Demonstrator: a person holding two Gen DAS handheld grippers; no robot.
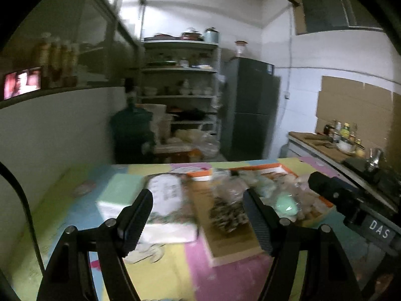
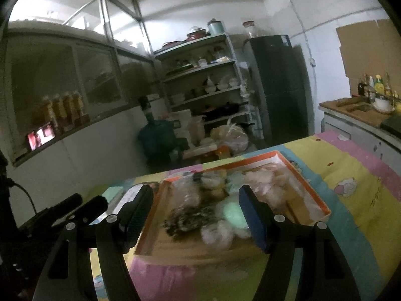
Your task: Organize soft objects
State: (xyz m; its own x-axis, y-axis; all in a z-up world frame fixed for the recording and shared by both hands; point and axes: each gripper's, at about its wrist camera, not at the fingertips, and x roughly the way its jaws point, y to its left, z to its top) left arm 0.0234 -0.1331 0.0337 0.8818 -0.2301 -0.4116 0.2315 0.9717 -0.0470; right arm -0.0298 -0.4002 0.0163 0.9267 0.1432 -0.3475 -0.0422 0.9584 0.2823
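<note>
A shallow cardboard box with an orange rim (image 2: 325, 209) (image 1: 200, 174) sits on the table. It holds several soft things in clear bags: a dark speckled one (image 2: 188, 222) (image 1: 226, 215), a mint green one (image 2: 233, 213) (image 1: 285, 204) and pale ones (image 2: 265, 183). My left gripper (image 1: 198, 218) is open and empty above the table, near the box's left end. My right gripper (image 2: 196, 215) is open and empty, hovering over the box's near side. The right gripper's body shows in the left wrist view (image 1: 351, 205). The views are blurred.
The table has a pastel patchwork cloth (image 2: 351, 175). Left of the box lie a white labelled packet (image 1: 165, 193) and a white and green flat box (image 1: 117, 195). Behind are shelves (image 1: 180, 82), a dark fridge (image 1: 250, 105), a water jug (image 1: 131, 130) and a counter with bottles (image 1: 338, 138).
</note>
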